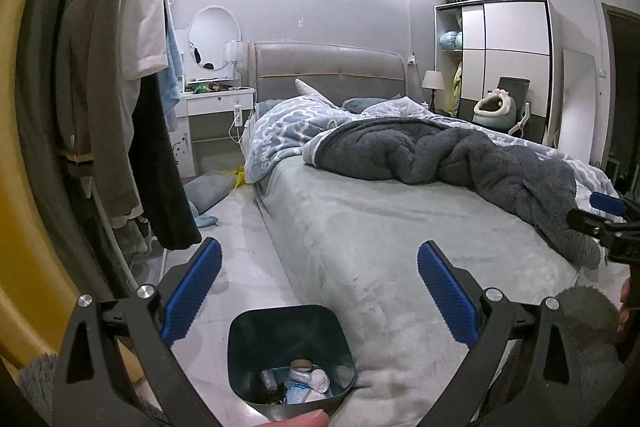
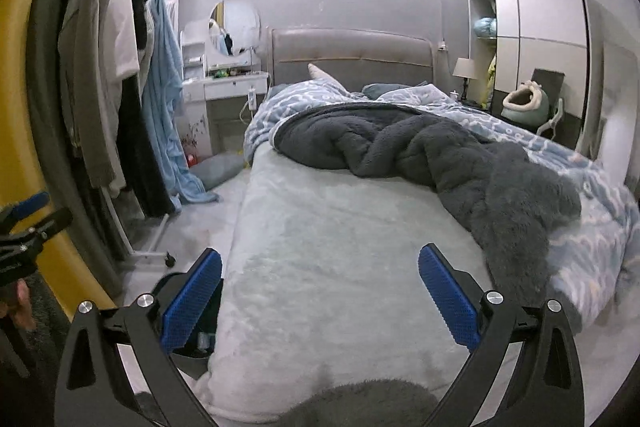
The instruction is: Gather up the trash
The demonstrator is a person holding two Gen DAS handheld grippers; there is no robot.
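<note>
Bedroom, blue quilt [image 1: 280, 131] lettering unreadable, bin [image 1: 288, 355] holding trash, unlabelled

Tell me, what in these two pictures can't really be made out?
- Trash bin, left wrist view: what lies inside is small and jumbled; only a few pale scraps read. In the right wrist view the right gripper and the bed edge hide most of it.
- Dressing table, both views: the items on top are too small to name.
- Floor beyond the bed: hidden by the mattress and the grey blanket.
</note>
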